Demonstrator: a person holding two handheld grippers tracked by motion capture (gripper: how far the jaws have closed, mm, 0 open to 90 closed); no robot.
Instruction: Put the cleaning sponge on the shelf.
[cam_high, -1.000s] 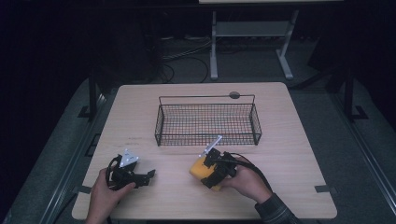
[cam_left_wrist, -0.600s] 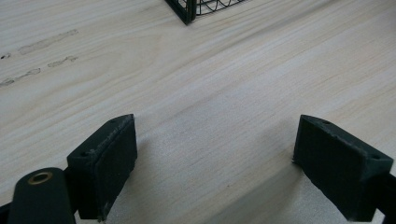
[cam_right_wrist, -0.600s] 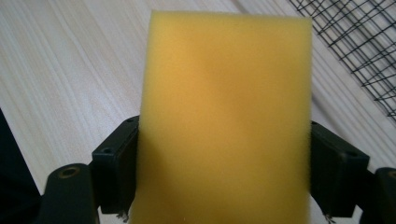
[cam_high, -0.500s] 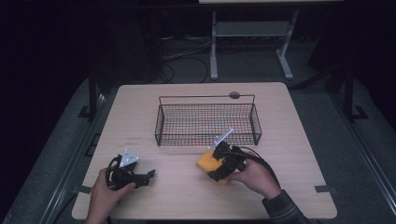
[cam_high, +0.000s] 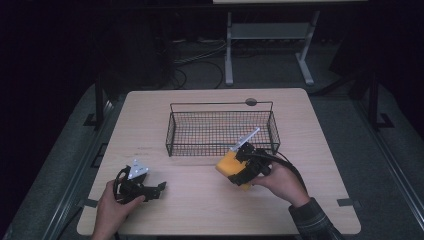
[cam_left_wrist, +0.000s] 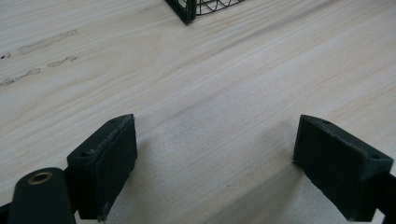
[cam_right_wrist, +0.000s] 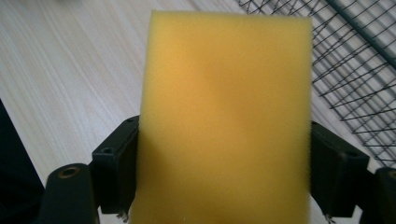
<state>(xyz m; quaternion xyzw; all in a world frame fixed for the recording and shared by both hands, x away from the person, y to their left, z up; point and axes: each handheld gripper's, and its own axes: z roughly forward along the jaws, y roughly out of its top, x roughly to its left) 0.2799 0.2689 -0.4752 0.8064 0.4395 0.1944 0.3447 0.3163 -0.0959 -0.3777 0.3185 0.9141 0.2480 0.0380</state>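
A yellow sponge (cam_high: 229, 164) (cam_right_wrist: 224, 121) is held off the wooden table (cam_high: 300, 115) just in front of the black wire basket (cam_high: 220, 127). My right gripper (cam_high: 239, 172) (cam_right_wrist: 224, 177) is shut on it, one jaw pressing each side. Near the table's front left, my left gripper (cam_high: 159, 190) (cam_left_wrist: 229, 172) rests low over the bare wood, jaws wide open with nothing between them. A corner of the wire basket (cam_left_wrist: 187, 9) shows at the top of the left gripper view, and its mesh (cam_right_wrist: 355, 56) fills the upper right of the right gripper view.
A small dark round spot (cam_high: 251, 102) lies on the table behind the basket. Beyond the table stand a white metal frame (cam_high: 265, 45) and loose cables (cam_high: 195, 55) on the dark floor. Table edges run close to both hands.
My right gripper has lifted the yellow sponge and carried it up and toward the basket's front right. The left gripper has stayed where it was.
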